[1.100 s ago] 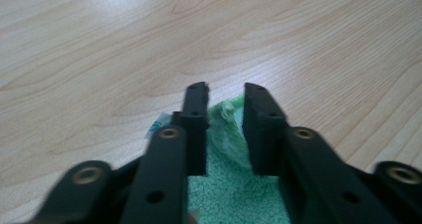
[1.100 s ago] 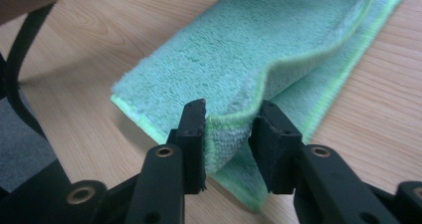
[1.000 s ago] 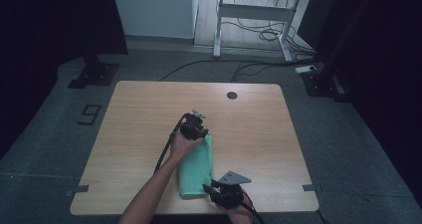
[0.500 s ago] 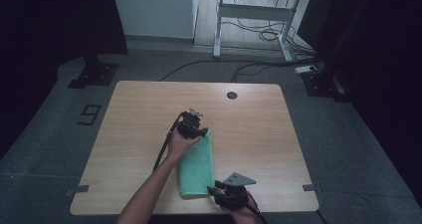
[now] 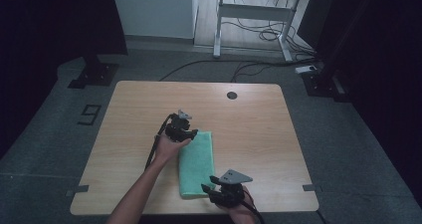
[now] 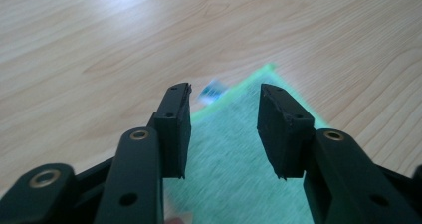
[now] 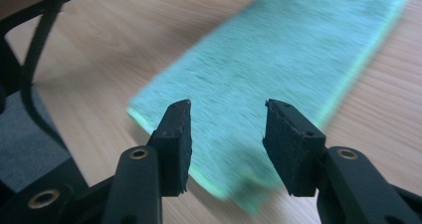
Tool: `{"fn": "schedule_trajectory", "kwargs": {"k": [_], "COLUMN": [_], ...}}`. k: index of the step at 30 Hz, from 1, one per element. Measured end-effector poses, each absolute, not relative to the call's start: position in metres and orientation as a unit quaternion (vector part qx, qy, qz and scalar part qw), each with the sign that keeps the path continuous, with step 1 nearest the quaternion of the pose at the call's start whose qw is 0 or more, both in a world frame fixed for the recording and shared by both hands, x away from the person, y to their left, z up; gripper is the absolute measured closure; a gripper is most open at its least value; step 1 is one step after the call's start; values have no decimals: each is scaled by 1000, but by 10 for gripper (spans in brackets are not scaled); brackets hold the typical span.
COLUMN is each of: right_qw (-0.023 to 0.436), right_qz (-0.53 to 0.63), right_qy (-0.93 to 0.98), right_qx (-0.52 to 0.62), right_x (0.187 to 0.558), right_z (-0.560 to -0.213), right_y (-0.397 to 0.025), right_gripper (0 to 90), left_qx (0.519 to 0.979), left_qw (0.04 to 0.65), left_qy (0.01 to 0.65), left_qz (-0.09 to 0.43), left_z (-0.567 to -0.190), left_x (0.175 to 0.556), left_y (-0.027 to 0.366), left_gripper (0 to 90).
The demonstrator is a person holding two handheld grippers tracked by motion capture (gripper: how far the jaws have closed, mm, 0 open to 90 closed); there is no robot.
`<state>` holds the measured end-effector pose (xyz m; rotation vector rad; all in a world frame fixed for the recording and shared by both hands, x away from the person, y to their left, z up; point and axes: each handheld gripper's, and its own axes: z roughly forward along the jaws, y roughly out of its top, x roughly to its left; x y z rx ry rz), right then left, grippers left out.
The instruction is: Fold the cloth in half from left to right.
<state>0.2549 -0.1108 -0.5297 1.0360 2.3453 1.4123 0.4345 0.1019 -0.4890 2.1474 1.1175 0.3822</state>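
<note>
Green folded microfibre cloth [image 5: 197, 163], one, blurred tag unreadable, on wooden bench [image 5: 259, 129]; my left gripper [image 5: 191, 133] and right gripper [image 5: 208, 190] fingers both released.

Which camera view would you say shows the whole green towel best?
The high view: the green towel lies folded and entire on the table. The left gripper view catches one corner with a tag; the right gripper view blurs its near end.

Each tool is black. The left tool [image 6: 224, 129] has two flat, blocky jaws on hinged arms, with brass-ringed pivot holes and small dark screw holes along the arms. The right tool [image 7: 226, 144] is built the same way. In the high view, the right tool [image 5: 226, 191] carries a grey three-cornered plate on top, and a black cable trails from the left tool [image 5: 180, 129]. The forearms are bare, without sleeves.
</note>
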Motion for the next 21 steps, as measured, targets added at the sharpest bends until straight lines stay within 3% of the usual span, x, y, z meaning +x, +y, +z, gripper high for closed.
{"fn": "schedule_trajectory", "kwargs": {"k": [12, 21], "right_qw": [68, 66], "right_qz": [451, 441], "right_qy": [833, 841], "right_qx": [312, 305], "right_x": [273, 276], "right_z": [-544, -549], "right_y": [-55, -39], "right_gripper": [529, 519], "left_qx": [839, 834], "left_qw": [300, 294], "left_qy": [430, 447], "left_qz": [145, 135], "left_z": [-511, -529], "left_x": [435, 438], "left_y": [119, 130], "left_gripper": [623, 629]}}
